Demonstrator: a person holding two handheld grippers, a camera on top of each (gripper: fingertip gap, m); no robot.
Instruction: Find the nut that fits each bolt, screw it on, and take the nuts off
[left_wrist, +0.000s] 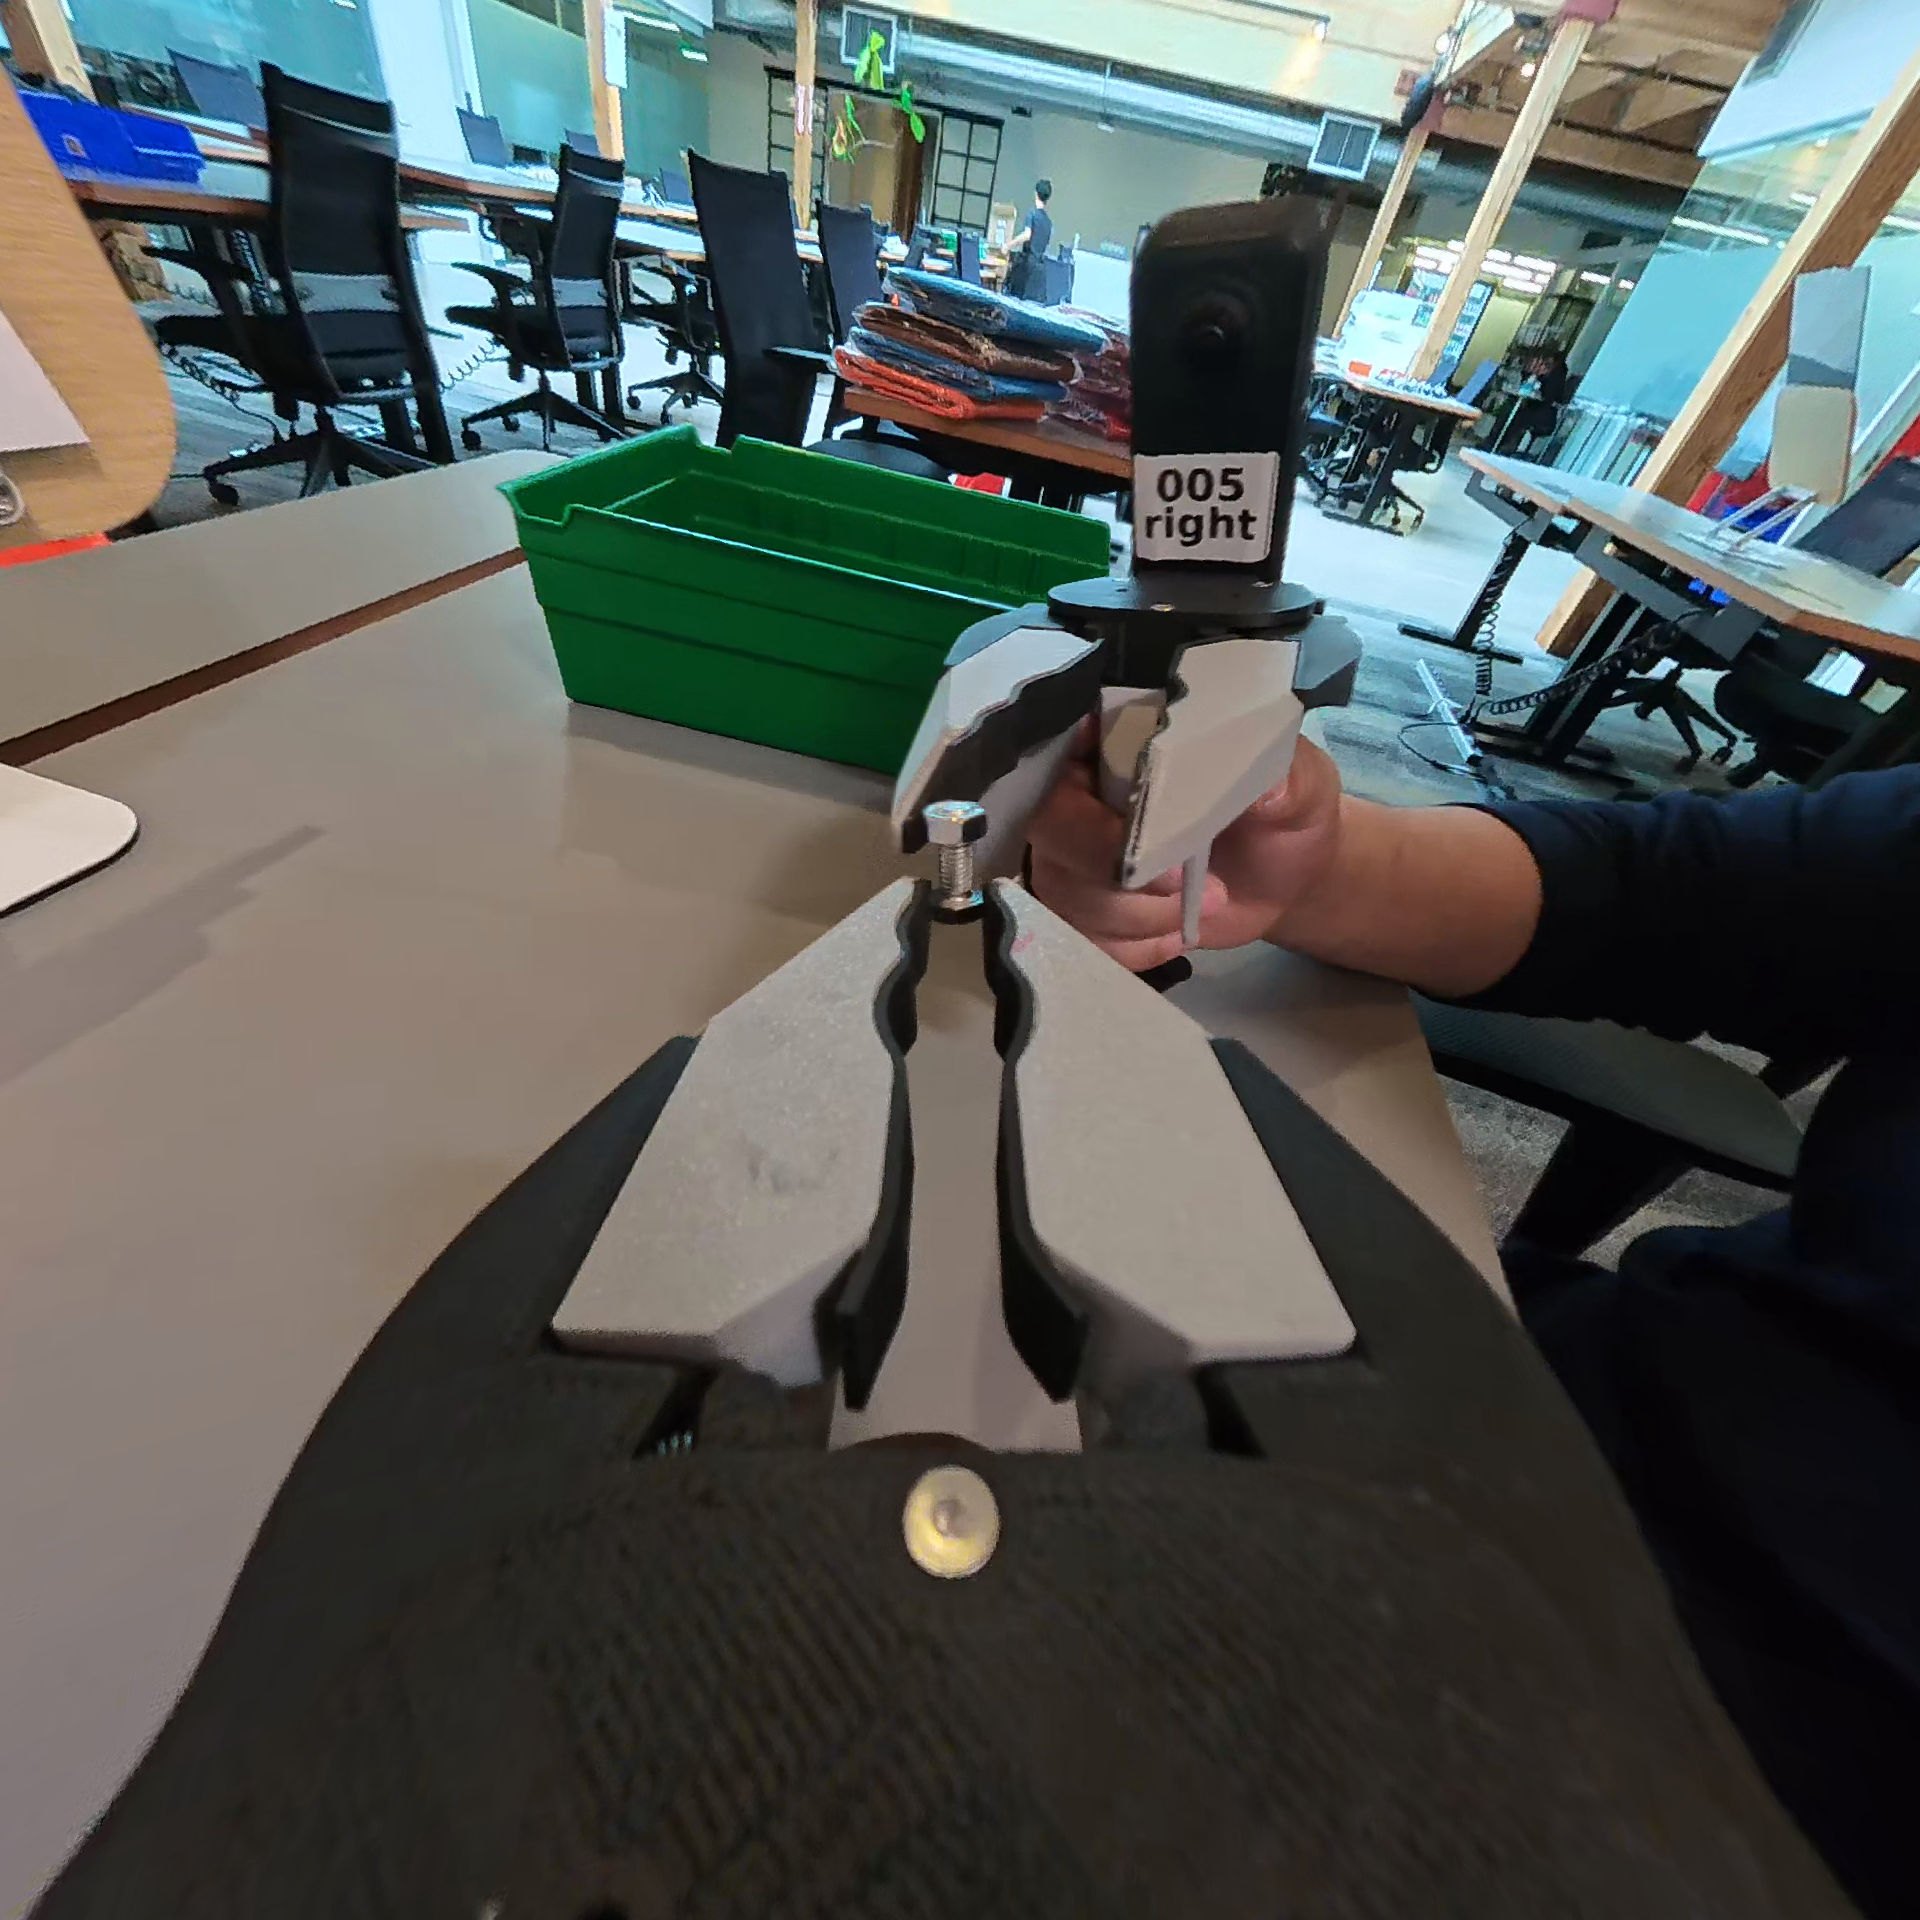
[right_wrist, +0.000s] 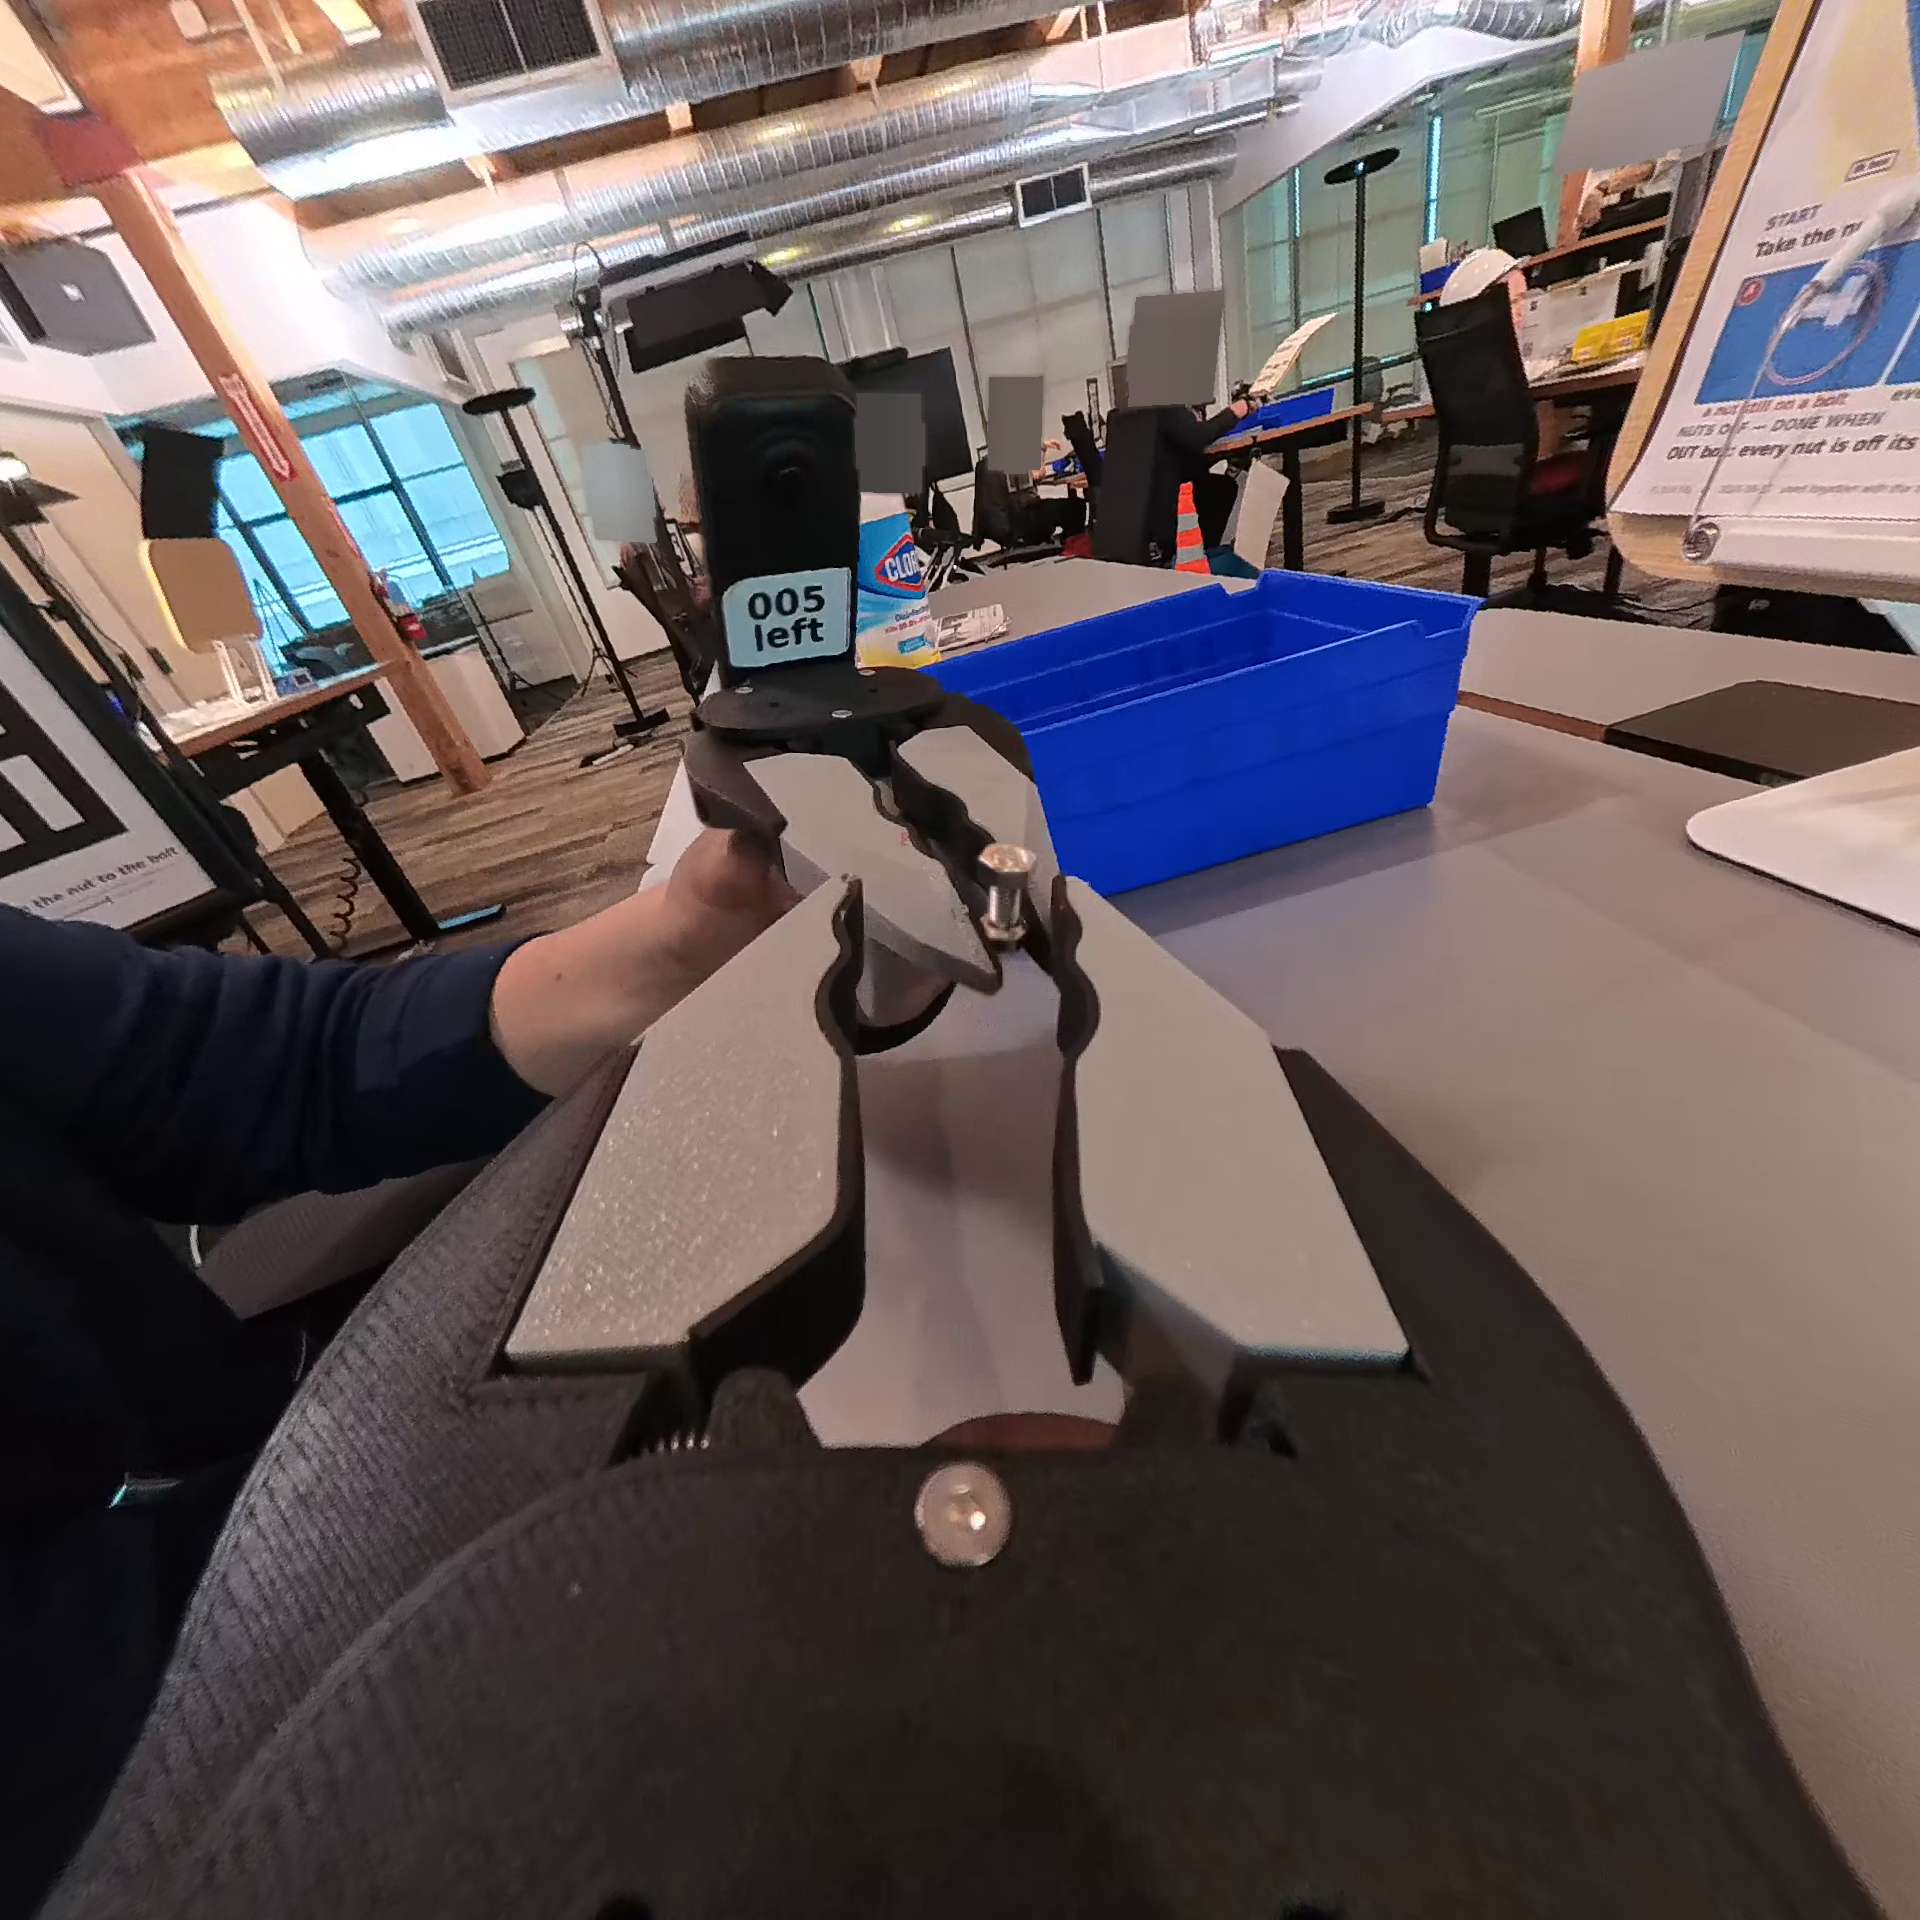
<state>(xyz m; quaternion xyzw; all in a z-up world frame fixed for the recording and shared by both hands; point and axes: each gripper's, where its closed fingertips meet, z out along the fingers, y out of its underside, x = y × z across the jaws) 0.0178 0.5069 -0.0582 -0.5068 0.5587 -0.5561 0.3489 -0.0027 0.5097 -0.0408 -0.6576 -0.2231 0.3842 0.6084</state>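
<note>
Bolt (left_wrist: 953, 864): silver, hex head uppermost, threaded shank upright; lower end caught between the tips of the left gripper (left_wrist: 953, 914), above the grey table (left_wrist: 416, 935).
Nut: a dark ring shows at the foot of the shank, right at the left tips; too small to tell whether it is a nut.
Left gripper: closed on the bolt's lower end, fingers nearly level.
Right gripper (right_wrist: 956, 956): fingers parted, nothing held; one finger (left_wrist: 961, 764) stands just behind the bolt head, the other well to the side.
Key relation: bolt axis vertical, crossing both grippers' finger lines; head sits just off the right gripper's right fingertip.
Nearer tool: right gripper, judged the one to turn or grasp.
Bins: green bin (left_wrist: 790, 582) and blue bin (right_wrist: 1247, 717), farther back on the table.
</note>
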